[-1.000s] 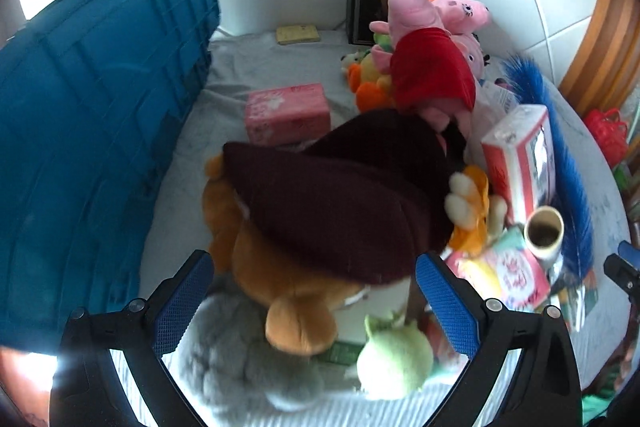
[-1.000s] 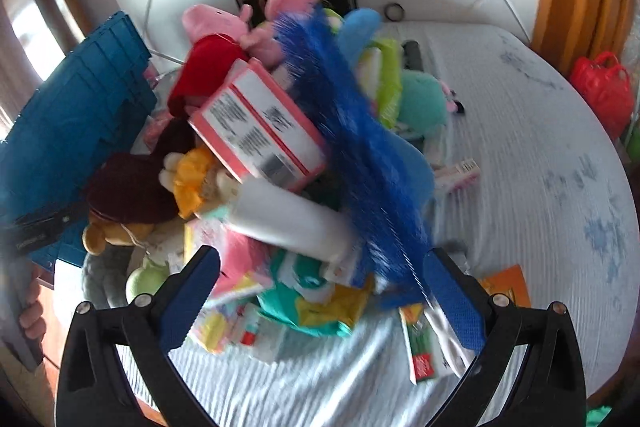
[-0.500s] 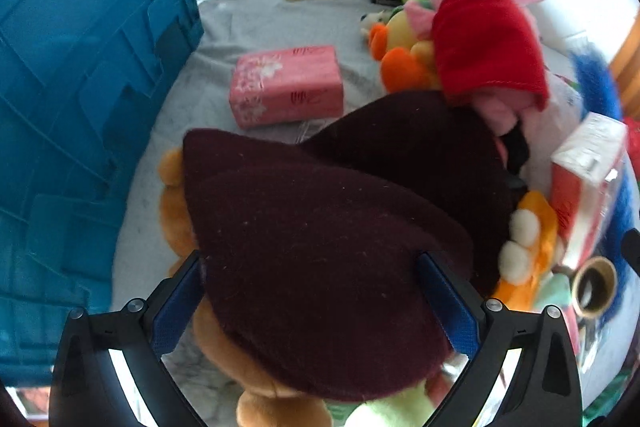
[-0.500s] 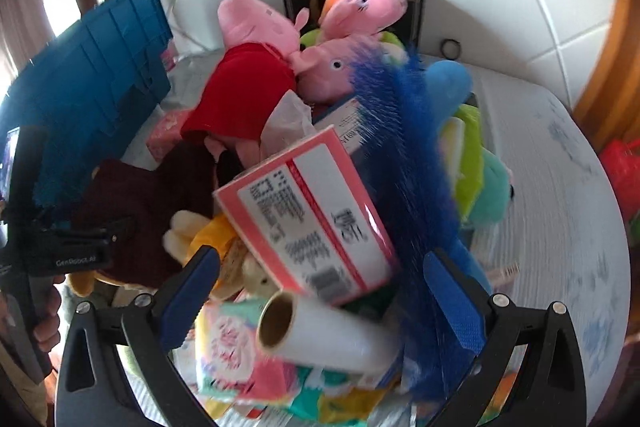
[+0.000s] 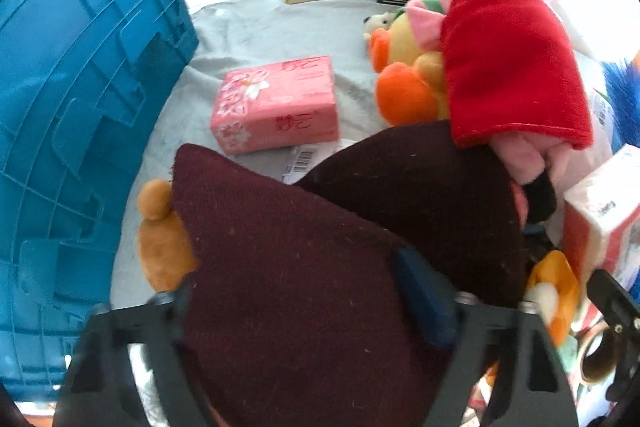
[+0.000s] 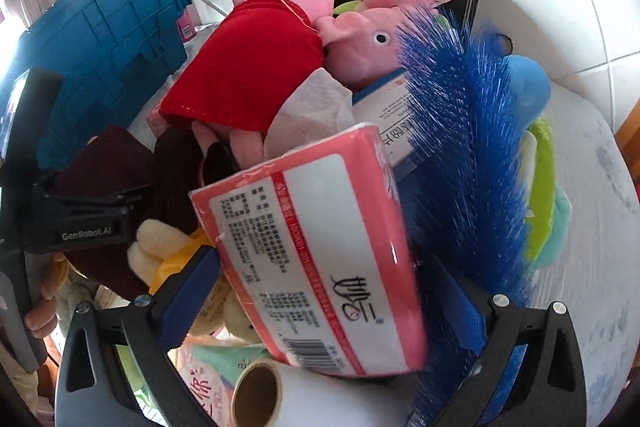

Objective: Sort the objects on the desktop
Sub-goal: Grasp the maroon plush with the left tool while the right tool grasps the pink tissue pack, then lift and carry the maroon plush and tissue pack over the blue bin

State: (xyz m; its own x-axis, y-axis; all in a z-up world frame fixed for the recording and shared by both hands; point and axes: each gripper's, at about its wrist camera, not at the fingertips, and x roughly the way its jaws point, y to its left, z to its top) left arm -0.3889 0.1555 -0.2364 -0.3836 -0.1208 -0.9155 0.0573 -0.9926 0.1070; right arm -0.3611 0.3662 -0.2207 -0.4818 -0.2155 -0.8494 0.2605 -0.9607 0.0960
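Closing left tongs (image 5: 304, 291) pinching fuzzy maroon plush (image 5: 304, 267), right tongs (image 6: 320, 295) spread around glossy pink tissue pack (image 6: 320, 255).

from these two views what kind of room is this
Probably a home room, maybe a bedroom: soft toys like the pink pig plush heaped on a cloth-covered table, a blue storage crate, tiled wall behind.
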